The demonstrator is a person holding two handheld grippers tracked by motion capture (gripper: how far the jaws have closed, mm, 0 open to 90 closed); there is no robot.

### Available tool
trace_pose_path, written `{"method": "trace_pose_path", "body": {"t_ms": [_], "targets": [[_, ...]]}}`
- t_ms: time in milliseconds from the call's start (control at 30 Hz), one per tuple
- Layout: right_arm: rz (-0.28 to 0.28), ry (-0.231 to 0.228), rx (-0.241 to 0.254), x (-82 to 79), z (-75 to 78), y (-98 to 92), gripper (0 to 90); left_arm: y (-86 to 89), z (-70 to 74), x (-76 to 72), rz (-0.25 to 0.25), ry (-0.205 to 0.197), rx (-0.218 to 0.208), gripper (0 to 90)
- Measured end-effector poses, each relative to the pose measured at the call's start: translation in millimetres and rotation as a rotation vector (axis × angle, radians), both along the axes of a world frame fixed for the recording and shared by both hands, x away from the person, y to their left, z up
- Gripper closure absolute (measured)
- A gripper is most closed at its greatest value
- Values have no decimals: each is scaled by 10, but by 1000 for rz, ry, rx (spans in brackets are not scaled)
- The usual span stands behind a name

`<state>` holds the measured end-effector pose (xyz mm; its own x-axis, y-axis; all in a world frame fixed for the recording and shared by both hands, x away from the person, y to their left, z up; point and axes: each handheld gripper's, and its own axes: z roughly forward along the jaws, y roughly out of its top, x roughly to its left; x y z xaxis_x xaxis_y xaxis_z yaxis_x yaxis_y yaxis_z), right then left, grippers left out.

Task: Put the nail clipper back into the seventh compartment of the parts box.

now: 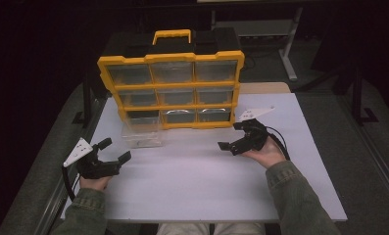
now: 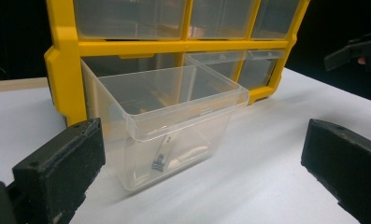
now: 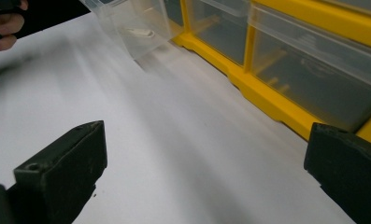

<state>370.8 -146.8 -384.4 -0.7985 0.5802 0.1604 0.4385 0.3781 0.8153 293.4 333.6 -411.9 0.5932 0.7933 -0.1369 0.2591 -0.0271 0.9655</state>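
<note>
A yellow and black organizer case [image 1: 172,83] stands upright at the back of the white table [image 1: 197,186], with clear drawers in three rows. One clear drawer [image 1: 142,131] [image 2: 169,121] [image 3: 131,28] is pulled out at the bottom left and rests on the table; a small metal nail clipper [image 2: 163,156] lies inside it. My left gripper [image 1: 114,151] [image 2: 202,177] stands open at the table's left, pointed at that drawer, a little short of it. My right gripper [image 1: 231,136] [image 3: 206,172] is open near the case's bottom right corner, with nothing between its jaws.
The case's yellow handle [image 1: 171,35] sticks up at the back. A metal frame leg [image 1: 287,49] stands behind the table on the right. Bare white table surface lies between the two grippers and toward the front edge. Dark floor surrounds the table.
</note>
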Motion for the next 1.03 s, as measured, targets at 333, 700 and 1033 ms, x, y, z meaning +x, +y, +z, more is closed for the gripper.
{"method": "trace_pose_path", "body": {"t_ms": [333,700,1033], "targets": [[-45,-40,58,-164,-73,-344,0,-11,5,0,-2,-4,4,0],[-120,-96,156,-339,-175,-677,0,-16,4,3,-2,-3,7,0],[-193,-151,206,-510,-256,-942,0,-20,5,5,-4,-4,8,0]]}}
